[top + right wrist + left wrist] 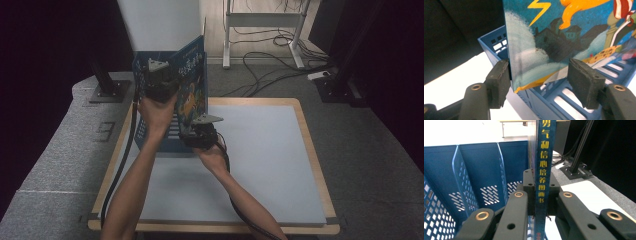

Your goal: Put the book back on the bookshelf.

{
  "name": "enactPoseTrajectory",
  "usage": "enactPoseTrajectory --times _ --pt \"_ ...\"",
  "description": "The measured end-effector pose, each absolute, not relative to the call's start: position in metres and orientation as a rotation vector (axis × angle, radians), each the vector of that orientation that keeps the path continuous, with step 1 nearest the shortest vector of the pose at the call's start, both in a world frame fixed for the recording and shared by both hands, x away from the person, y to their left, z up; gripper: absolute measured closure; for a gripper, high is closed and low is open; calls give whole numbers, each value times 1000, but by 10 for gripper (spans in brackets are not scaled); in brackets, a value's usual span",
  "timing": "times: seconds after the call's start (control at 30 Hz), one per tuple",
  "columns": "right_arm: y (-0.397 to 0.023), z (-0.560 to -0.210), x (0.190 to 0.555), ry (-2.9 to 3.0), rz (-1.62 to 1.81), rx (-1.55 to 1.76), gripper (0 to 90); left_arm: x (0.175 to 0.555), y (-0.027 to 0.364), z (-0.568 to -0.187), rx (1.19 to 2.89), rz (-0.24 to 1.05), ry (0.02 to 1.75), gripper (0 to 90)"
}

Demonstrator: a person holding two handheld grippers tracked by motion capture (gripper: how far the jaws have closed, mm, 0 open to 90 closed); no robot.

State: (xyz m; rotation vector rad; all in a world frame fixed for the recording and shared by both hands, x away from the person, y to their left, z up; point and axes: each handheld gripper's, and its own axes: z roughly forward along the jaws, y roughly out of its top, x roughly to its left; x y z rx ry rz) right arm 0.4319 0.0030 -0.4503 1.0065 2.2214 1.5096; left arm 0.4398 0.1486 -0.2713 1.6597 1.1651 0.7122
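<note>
A thin, glossy picture book (192, 82) stands upright over the perforated blue plastic file rack (481, 170) on the pale tabletop (270, 160) — left gripper (541, 195) fingers clamp its spine; right gripper (544, 77) fingers straddle its lower corner, parted, not pressing.

A wood-edged table (314, 150) with a pale blue-grey top is standing on grey carpet (370, 165) in a dim room. Black cables (272, 75) are trailing across the floor toward a white metal stand (262, 20), while dark drapes are closing in both sides and bright light is washing the far wall.
</note>
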Motion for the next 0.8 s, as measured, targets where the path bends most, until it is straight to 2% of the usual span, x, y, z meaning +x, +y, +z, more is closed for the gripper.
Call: enactPoseTrajectory --times 0.4,0.8 --pt "-1 -457 441 2206 1447 1010 401 438 146 -285 1608 752 1152 832" --pt "-4 -470 452 2240 1420 1034 398 437 146 -307 1581 766 1160 830"
